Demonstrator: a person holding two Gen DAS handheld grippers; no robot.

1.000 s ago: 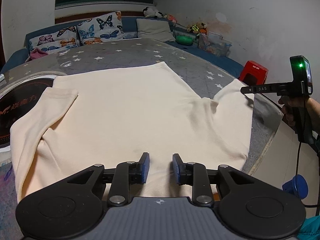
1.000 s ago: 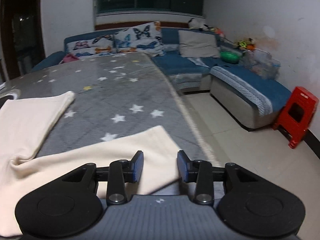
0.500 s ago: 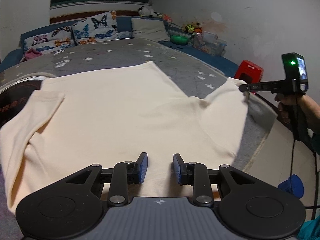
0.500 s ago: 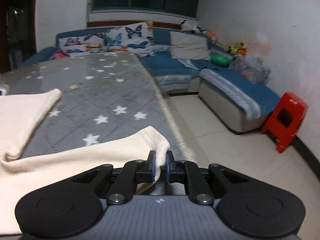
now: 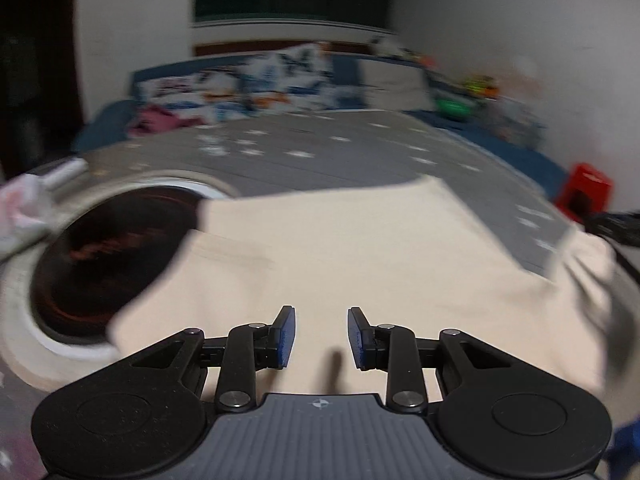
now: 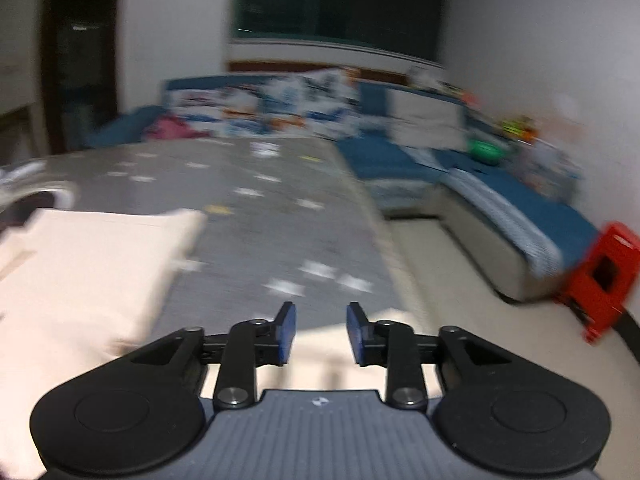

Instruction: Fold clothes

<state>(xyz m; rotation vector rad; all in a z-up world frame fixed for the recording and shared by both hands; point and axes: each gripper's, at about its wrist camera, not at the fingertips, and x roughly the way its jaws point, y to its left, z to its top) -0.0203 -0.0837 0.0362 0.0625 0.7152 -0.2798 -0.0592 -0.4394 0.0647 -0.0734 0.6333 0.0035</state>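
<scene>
**A:** What had changed on the biggest scale? The whole scene had blurred in both wrist views, so you were swinging both tools at once. The cream sweatshirt (image 5: 360, 256) lay spread across the grey star-print mattress (image 5: 320, 160), its left sleeve draped over the dark round mat (image 5: 100, 256) at the bed's edge.

**B:** And the right sleeve?

**A:** Half a second earlier your right gripper (image 6: 320, 330) had been pinched on that cuff. At this moment its jaws stood wide with nothing between them, and the cuff (image 6: 340, 344) lay just beneath them near the mattress edge. So you had let the sleeve go without carrying it across the body; I judged that fold as not yet made.

**B:** What about the left?

**A:** Your left gripper (image 5: 320, 336) hung over the near part of the sweatshirt, jaws wide and empty, as they had been a second before. The view had turned leftward: the round mat filled far more of the frame, and the red stool (image 5: 588, 192) had slid to the right edge.

**B:** Meaning?

**A:** Likely you were resetting, perhaps toward the left sleeve.
</scene>
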